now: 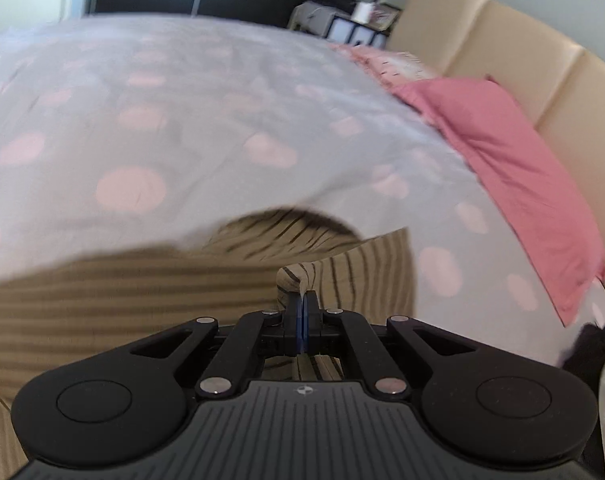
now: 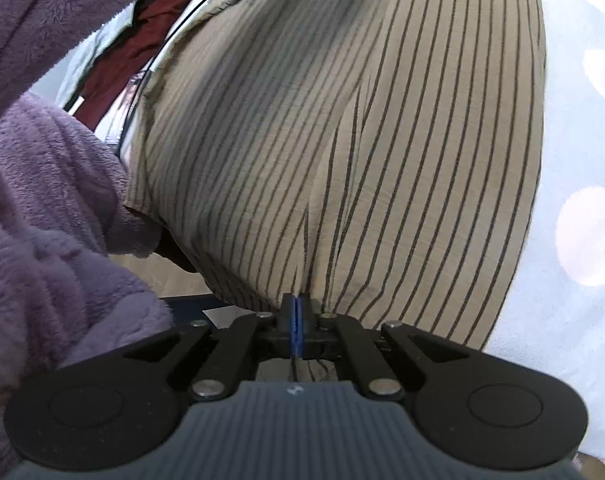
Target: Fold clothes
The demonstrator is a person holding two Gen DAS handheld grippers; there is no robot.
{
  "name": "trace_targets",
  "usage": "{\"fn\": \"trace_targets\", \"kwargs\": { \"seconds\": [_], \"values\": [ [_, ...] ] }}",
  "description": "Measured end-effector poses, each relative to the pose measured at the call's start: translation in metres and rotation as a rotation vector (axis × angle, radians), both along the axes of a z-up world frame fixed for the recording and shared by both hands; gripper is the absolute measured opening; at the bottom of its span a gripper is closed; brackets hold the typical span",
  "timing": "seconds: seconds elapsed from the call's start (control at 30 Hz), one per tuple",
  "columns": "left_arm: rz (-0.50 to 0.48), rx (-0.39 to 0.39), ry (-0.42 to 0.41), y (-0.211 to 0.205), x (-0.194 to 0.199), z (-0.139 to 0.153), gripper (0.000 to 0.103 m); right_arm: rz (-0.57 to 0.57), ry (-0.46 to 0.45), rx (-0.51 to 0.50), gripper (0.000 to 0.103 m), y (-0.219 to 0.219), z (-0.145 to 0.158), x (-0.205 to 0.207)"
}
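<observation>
Evidently we had both grippers pinched onto the striped shirt (image 2: pixel 342 140): left gripper (image 1: pixel 302 300) and right gripper (image 2: pixel 295 304) each clamped a hem. It hung over the dotted bedspread (image 1: pixel 142 120), thin, limp, best held by its edges.

The striped garment (image 2: pixel 342 140) is showing as thin, matt woven cloth, creasing softly. The left gripper (image 1: pixel 302 300) and right gripper (image 2: pixel 296 304) are looking like matt black plastic with shiny metal pins. The sleeve (image 2: pixel 42 200) is reading as fuzzy purple fleece. The bedspread (image 1: pixel 162 120) is lying smooth and matt, the pillow (image 1: pixel 502 160) plain cloth, the headboard (image 1: pixel 522 60) faintly glossy.
</observation>
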State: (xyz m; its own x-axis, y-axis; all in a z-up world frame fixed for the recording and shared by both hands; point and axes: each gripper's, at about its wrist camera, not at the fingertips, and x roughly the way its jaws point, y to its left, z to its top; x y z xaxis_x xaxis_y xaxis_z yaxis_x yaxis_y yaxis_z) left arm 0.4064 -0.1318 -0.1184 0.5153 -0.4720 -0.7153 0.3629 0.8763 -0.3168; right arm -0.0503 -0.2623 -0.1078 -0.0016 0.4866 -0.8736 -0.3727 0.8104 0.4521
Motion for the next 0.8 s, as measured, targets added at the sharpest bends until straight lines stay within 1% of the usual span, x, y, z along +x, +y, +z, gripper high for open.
{"fn": "trace_targets", "kwargs": {
  "seconds": [0.07,0.17,0.2,0.23,0.27,0.3,0.33,0.4,0.43,0.47,0.5,0.53,0.57,0.63,0.73,0.8],
  "values": [
    [0.021,-0.005,0.011,0.004,-0.001,-0.01,0.0,0.011,0.009,-0.007,0.002,0.004,-0.004,0.0],
    [0.025,-0.016,0.035,0.008,-0.003,-0.018,0.0,0.045,0.006,-0.046,0.002,0.011,-0.007,-0.002],
    [0.029,-0.021,0.032,0.011,-0.005,-0.016,0.001,0.051,0.009,-0.048,0.002,0.012,-0.008,-0.002],
    [0.034,-0.026,0.028,0.013,-0.007,-0.015,0.005,0.055,0.013,-0.046,0.002,0.013,-0.009,-0.001],
    [0.038,-0.031,0.026,0.016,-0.01,-0.013,0.013,0.057,0.013,-0.046,0.003,0.013,-0.009,-0.001],
    [0.043,-0.035,0.025,0.019,-0.013,-0.01,0.018,0.057,0.013,-0.044,0.006,0.014,-0.009,-0.001],
    [0.046,-0.035,0.025,0.022,-0.018,-0.006,0.022,0.056,0.016,-0.039,0.006,0.013,-0.01,0.0],
    [0.039,-0.04,0.03,0.029,-0.031,0.003,0.023,0.068,0.033,-0.017,0.008,0.014,-0.01,-0.003],
    [0.03,-0.043,0.035,0.033,-0.039,0.007,0.023,0.081,0.042,-0.004,0.009,0.015,-0.01,-0.005],
    [0.019,-0.042,0.038,0.037,-0.051,0.012,0.023,0.093,0.051,0.009,0.011,0.016,-0.01,-0.007],
    [0.005,-0.038,0.039,0.04,-0.063,0.016,0.023,0.102,0.057,0.022,0.018,0.017,-0.01,-0.01],
    [-0.017,-0.029,0.04,0.043,-0.077,0.021,0.023,0.104,0.052,0.032,0.022,0.017,-0.008,-0.013],
    [-0.038,-0.022,0.036,0.047,-0.091,0.026,0.023,0.104,0.04,0.04,0.029,0.016,-0.006,-0.017],
    [-0.076,-0.013,0.03,0.055,-0.123,0.035,0.023,0.096,0.003,0.051,0.03,0.011,0.001,-0.023],
    [-0.113,0.0,0.042,0.068,-0.172,0.046,0.025,0.044,-0.071,0.036,0.03,-0.005,0.014,-0.03],
    [-0.136,-0.015,0.085,0.069,-0.205,0.042,0.029,-0.008,-0.132,0.007,0.03,-0.02,0.024,-0.033]
  ]
}}
